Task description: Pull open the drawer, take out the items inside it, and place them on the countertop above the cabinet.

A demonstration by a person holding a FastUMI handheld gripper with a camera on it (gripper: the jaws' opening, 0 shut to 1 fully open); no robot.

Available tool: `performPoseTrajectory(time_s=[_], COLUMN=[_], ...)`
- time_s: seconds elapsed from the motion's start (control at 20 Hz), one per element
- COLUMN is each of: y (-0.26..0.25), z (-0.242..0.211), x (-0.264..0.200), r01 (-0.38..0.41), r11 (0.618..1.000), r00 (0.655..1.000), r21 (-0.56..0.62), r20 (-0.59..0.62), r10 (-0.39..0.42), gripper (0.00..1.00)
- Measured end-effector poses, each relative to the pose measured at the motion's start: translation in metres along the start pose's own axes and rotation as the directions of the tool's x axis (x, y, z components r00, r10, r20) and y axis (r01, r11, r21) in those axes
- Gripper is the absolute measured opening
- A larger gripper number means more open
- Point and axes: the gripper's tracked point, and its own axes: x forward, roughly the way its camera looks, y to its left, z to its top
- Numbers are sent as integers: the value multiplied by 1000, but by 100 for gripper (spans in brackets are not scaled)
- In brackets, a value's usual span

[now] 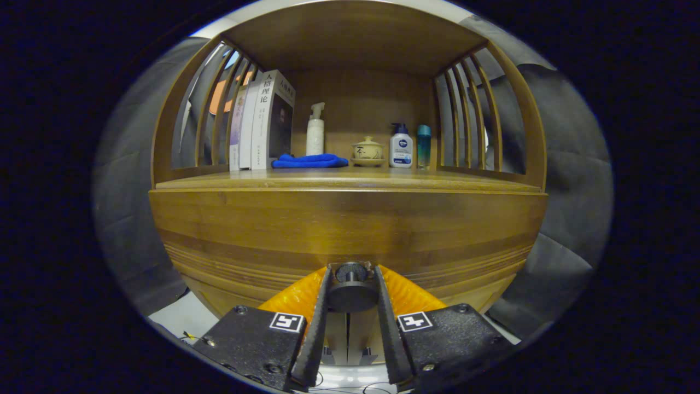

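Fingers point(314, 323) clamp both sides of knob point(351, 289) on drawer point(350, 235); rigid wood, likely heavy-ish, so I pull straight by knob.

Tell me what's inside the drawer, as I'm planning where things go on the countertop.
Nothing can be seen inside: the drawer is closed. The hand-held gripper has its fingers on either side of the knob.

The handheld gripper point(351, 276) carries two textured black blocks. Each bears a square black-and-white marker at its inner corner and round screws along its edges.
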Motion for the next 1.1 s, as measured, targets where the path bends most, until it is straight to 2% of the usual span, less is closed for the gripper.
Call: performPoseTrajectory(time_s=[0.25, 0.45, 1.1], y=[0, 1, -3], z=[-1, -2, -20], x=[-1, -3, -68], r01=[0, -6, -14], r11=[1000, 1000, 1000], r00=[1000, 999, 1000], r21=[-16, -1, -15], r20=[-17, -32, -11], r10=[-1, 6, 14], gripper=[40, 37, 36])
